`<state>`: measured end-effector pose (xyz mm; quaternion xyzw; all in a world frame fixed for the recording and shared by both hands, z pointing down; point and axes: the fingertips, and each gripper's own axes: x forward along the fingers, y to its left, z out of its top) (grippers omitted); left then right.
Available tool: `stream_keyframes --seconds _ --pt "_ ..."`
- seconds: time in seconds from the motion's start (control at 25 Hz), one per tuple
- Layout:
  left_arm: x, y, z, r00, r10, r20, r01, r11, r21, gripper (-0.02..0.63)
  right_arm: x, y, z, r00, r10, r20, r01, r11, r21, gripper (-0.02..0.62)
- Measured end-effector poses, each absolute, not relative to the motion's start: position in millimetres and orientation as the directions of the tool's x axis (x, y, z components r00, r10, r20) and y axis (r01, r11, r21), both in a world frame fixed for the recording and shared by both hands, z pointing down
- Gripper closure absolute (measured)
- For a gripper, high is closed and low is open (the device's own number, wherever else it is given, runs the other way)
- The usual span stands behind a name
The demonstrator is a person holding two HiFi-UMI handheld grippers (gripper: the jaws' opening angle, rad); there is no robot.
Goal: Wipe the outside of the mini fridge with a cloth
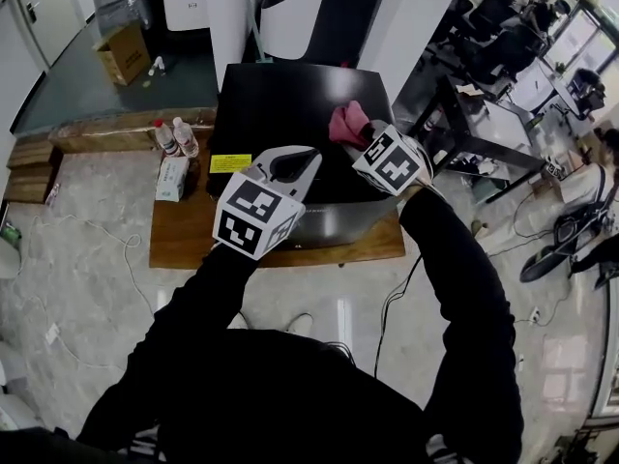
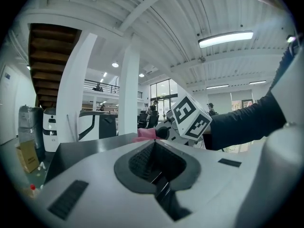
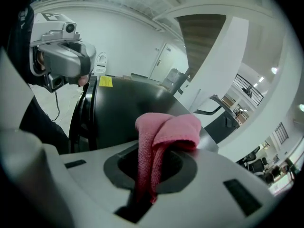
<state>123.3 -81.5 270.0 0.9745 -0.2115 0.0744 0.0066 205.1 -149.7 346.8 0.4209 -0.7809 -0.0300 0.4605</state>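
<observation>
The black mini fridge [image 1: 290, 95] stands on a low wooden platform [image 1: 179, 235]. A pink cloth [image 1: 348, 121] is pinched in my right gripper [image 1: 360, 135] over the right part of the fridge's top. In the right gripper view the cloth [image 3: 164, 132] hangs folded out of the shut jaws of the right gripper [image 3: 149, 175], with the fridge [image 3: 123, 103] behind. My left gripper [image 1: 290, 165] hovers over the fridge's front edge, jaws together with nothing in them. The left gripper view shows the left gripper [image 2: 154, 167], the fridge top [image 2: 90, 151] and the cloth [image 2: 147, 133].
Two water bottles [image 1: 166, 135] and a small white box [image 1: 173, 178] sit on the platform left of the fridge. A yellow label [image 1: 230, 162] marks the fridge's front left. A cardboard box [image 1: 124, 52] lies far left. Black desks [image 1: 464, 133] stand right; cables cross the floor.
</observation>
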Motion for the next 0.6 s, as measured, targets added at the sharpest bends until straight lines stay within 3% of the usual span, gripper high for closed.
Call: stream_keyframes --seconds 0.4,0.6 --pt "200.8 -43.3 272.6 0.926 -0.348 0.145 -0.349 -0.937 -0.017 0.600 329.0 -107.0 348.7 -0.123 -0.714 0.689 -0.723 0.540 0.431 0.541" --pt "220.9 -38.9 261.7 0.926 -0.352 0.137 -0.353 -0.936 -0.022 0.600 360.0 -96.0 329.8 -0.163 -0.727 0.667 -0.772 0.515 0.373 0.541"
